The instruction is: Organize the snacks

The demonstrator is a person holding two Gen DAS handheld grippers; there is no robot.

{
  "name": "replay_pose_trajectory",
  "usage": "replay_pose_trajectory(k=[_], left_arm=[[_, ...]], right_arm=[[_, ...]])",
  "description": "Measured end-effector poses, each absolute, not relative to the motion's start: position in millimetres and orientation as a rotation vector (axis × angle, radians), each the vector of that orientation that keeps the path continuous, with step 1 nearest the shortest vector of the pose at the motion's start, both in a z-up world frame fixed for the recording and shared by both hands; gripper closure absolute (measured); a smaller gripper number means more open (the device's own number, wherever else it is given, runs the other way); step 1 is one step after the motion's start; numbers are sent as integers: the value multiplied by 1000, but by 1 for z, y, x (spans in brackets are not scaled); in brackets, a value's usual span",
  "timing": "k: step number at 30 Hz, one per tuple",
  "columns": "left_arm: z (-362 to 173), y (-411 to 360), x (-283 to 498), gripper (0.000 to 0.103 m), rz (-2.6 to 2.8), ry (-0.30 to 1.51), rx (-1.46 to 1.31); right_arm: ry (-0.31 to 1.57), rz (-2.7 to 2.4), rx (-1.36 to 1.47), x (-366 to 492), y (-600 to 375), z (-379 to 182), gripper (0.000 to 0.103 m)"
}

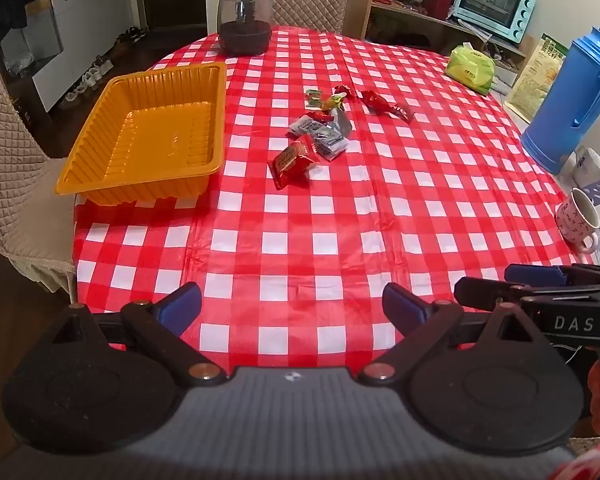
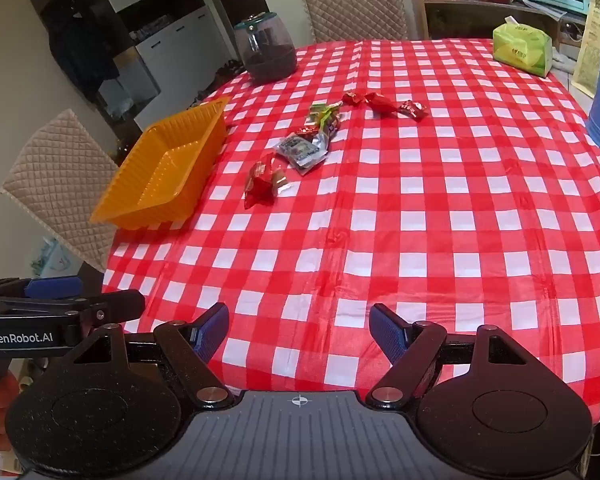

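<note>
At the near edge of the worktop (image 1: 340, 240), covered by a red-and-white checked cloth, the left gripper (image 1: 292, 304) is seen with its blue-padded fingers spread apart and nothing between them; the right gripper (image 2: 299, 330) is likewise released and empty, held just beside the left one above the cloth. Each gripper is also visible at the margin of the other's view. Farther out, near the middle of the worktop, the snacks (image 1: 320, 128) are shown as a loose scatter: a red packet (image 1: 290, 162) lies nearest, grey-blue packets (image 1: 320, 134) are overlapped just beyond it, green-wrapped sweets (image 1: 320, 100) lie behind those, and red-wrapped sweets (image 1: 384, 105) are strung out to the right. To the left of the scatter, apart from it, an orange tray (image 1: 100, 136) is placed at the worktop's left edge, with no snack inside. At the far edge a dark-filled jar (image 1: 245, 20) is seen, a green tissue pack (image 1: 471, 69) at the far right, and a blue thermos (image 1: 572, 100) and a mug (image 1: 578, 218) along the right side.
</note>
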State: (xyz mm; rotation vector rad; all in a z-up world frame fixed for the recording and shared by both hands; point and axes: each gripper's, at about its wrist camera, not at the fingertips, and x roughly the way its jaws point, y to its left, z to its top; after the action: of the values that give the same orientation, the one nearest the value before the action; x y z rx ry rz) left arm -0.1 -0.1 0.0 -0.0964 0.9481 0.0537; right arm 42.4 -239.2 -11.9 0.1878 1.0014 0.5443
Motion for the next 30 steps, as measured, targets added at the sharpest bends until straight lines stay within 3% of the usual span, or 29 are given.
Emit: replay_pose_trajectory(k=[30], left_arm=[[-4,-4,2,7,53,950,-105]], right_arm=[[1007,541,182,49,-234,-19,26]])
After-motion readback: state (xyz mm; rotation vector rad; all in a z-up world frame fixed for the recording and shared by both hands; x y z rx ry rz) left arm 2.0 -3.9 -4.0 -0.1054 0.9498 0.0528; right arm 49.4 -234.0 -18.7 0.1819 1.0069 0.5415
